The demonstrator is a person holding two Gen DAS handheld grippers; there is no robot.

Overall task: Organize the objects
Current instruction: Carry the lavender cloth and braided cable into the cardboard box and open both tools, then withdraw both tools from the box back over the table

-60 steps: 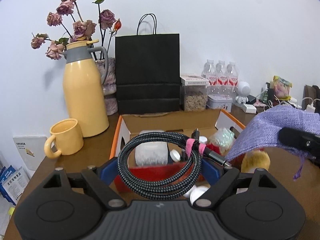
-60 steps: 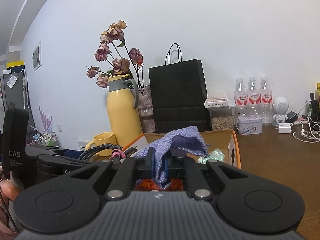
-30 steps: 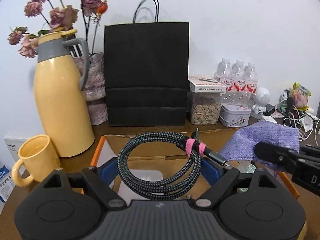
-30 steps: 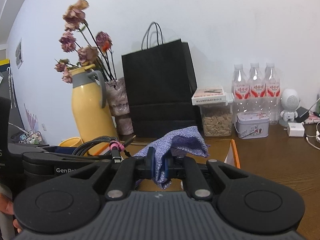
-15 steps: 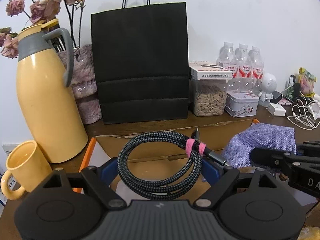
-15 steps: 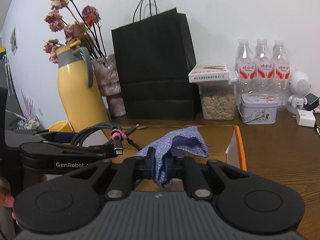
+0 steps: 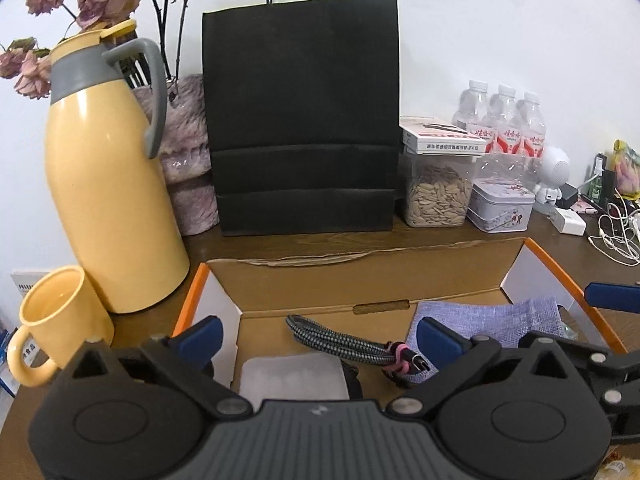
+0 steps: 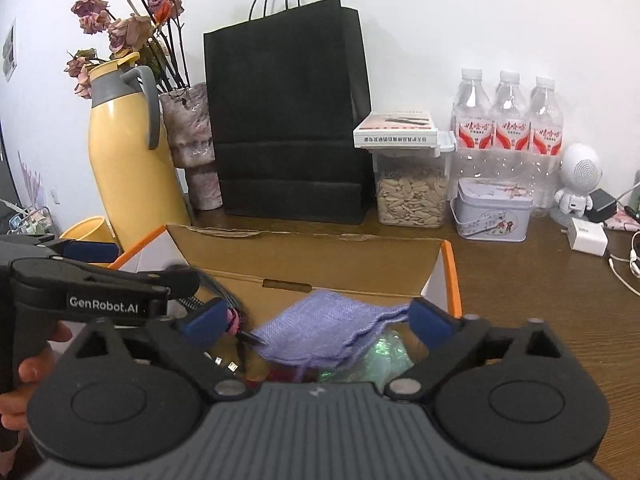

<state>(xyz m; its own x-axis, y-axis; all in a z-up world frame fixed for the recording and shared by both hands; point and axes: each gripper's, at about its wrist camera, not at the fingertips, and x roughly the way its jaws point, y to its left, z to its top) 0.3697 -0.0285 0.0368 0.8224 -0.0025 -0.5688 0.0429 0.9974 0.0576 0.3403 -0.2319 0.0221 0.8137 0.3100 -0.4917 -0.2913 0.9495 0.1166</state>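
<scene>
Both grippers, left [image 7: 318, 338] and right [image 8: 316, 320], spread wide and empty over the cardboard box [image 7: 400, 278], where braided cable [image 7: 340, 342] and purple pouch [image 8: 332, 330] now lie (this pair looks done; further sorting unclear).

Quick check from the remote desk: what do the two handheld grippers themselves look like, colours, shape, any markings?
Both match: the left gripper and right gripper each have a matte black body with two round discs, a ribbed grey centre plate, angular black linkages with silver pins, and blue fingers. The left one's side reads GenRobot.AI in white. No cables or sleeves show; a bare hand grips it.
</scene>
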